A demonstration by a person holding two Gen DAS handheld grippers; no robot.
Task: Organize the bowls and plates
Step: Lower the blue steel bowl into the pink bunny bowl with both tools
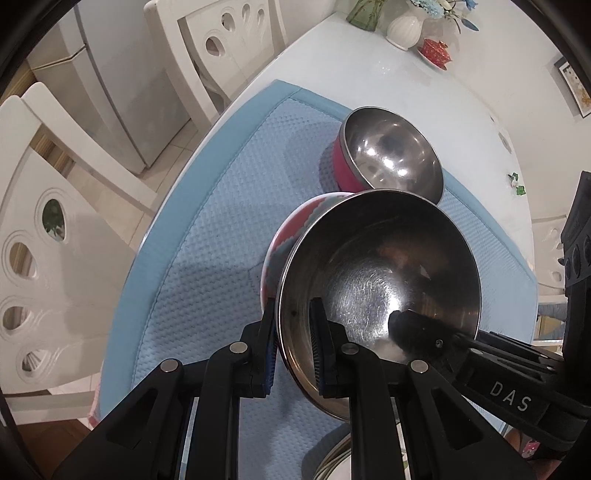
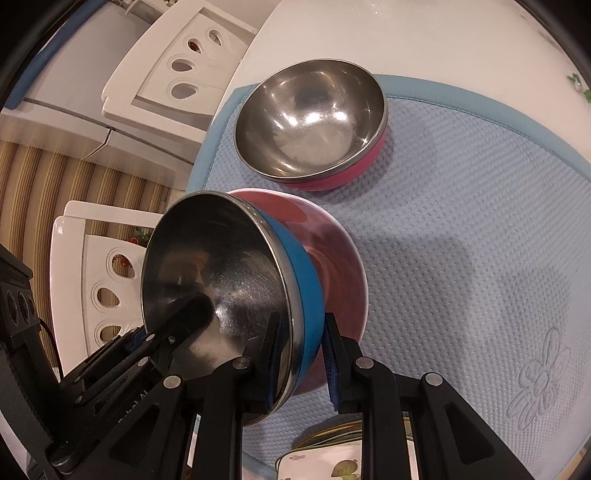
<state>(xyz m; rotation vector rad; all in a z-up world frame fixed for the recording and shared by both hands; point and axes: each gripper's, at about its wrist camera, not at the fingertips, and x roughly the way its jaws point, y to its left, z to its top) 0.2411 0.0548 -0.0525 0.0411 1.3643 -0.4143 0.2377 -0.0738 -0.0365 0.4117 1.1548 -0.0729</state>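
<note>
A steel bowl with a blue and pink outside point(image 1: 384, 266) point(image 2: 221, 280) is held tilted above the blue mat point(image 1: 207, 236) point(image 2: 461, 229). My left gripper point(image 1: 293, 347) is shut on its rim on one side. My right gripper point(image 2: 301, 354) is shut on its rim on the opposite side and shows in the left wrist view point(image 1: 417, 328). A second steel bowl with a pink outside point(image 1: 391, 155) point(image 2: 310, 122) stands upright on the mat just beyond. A patterned plate edge point(image 2: 332, 461) shows below the grippers.
The mat lies on a white round table point(image 1: 369, 66). A white vase point(image 1: 404, 27), a green glass vase point(image 1: 364, 13) and a red lidded cup point(image 1: 436, 51) stand at the far side. White chairs point(image 1: 40, 236) point(image 2: 177, 66) stand left of the table.
</note>
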